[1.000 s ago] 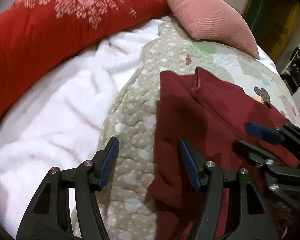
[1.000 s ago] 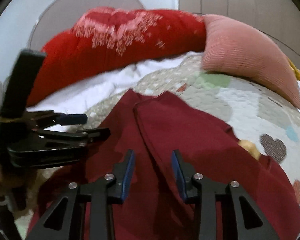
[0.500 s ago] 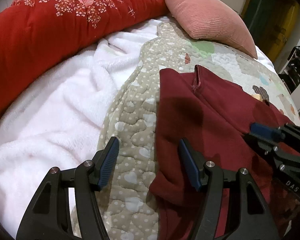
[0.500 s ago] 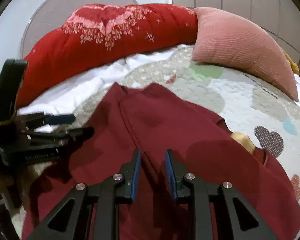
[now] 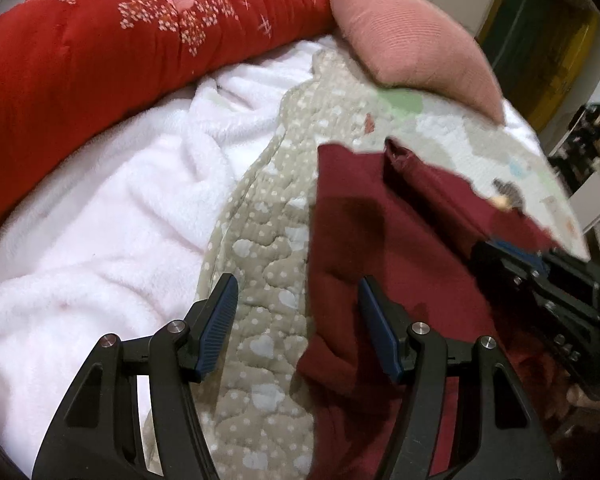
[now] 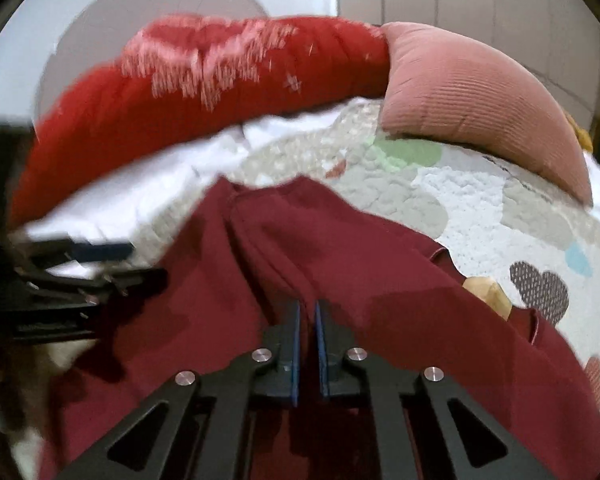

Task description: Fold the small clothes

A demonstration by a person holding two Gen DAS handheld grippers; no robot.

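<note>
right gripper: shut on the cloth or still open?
Shut on the maroon garment. The right gripper has just been closing, and its blue pads now pinch a raised ridge of the fabric between them.

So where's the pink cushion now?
The pink cushion sits at the far right of the bed in both views, beside the red duvet, on the quilt.
</note>
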